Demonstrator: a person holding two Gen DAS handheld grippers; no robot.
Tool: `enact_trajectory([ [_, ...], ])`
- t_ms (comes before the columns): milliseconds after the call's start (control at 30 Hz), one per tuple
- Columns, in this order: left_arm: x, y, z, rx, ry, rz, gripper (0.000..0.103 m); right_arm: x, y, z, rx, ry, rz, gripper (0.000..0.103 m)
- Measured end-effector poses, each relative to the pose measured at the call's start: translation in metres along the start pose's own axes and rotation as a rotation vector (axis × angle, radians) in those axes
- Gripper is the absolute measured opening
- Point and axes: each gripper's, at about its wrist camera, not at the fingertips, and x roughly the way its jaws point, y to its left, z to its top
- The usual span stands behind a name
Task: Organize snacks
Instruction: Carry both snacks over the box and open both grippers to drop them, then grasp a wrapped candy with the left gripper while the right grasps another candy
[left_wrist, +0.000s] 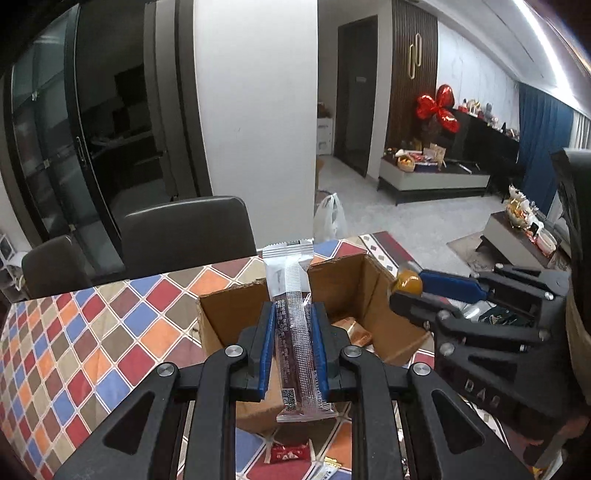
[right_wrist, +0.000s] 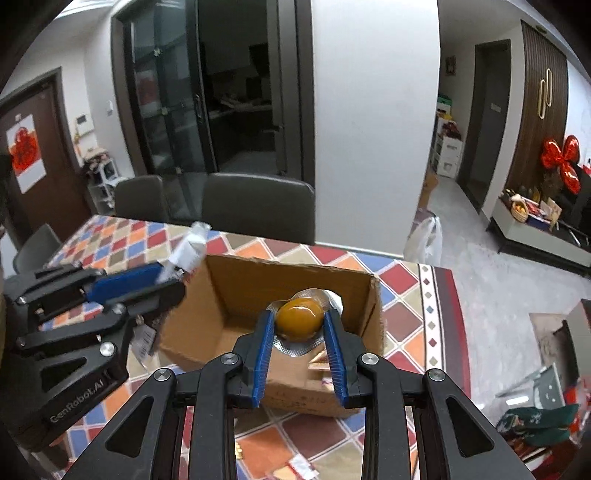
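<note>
My left gripper (left_wrist: 293, 314) is shut on a long silver and dark purple snack bar packet (left_wrist: 295, 325), held upright above the near wall of an open cardboard box (left_wrist: 347, 284). My right gripper (right_wrist: 300, 317) is shut on a round orange-yellow snack in a foil blister pack (right_wrist: 298, 319), held over the same box (right_wrist: 229, 295). The right gripper shows at the right in the left wrist view (left_wrist: 406, 291); the left gripper shows at the left in the right wrist view (right_wrist: 173, 277). An orange-wrapped snack (left_wrist: 354, 330) lies inside the box.
The box stands on a table with a colourful diamond-pattern cloth (left_wrist: 92, 325). Small loose snack packets (left_wrist: 288, 452) lie on the cloth near me. Dark chairs (left_wrist: 188, 229) stand at the far edge. A green packet (right_wrist: 535, 424) lies at the right.
</note>
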Motion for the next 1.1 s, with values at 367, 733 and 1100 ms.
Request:
enact_trajectory([
  [367,-0.013,0.007,-0.012,-0.032,-0.058,0.099,0.054,0.004,-0.013,-0.011,0.031,0.009,-0.071,0.047],
  [733,-0.071,-0.011,-0.063,0.013,-0.141,0.066,0.054,-0.046,-0.002,-0.056,0.058,-0.085,-0.012,0.047],
  [1100,-0.091,-0.043,-0.126,0.098,-0.144,0.02,0.054,-0.07,0.008,-0.122,0.064,-0.109,0.009,0.047],
])
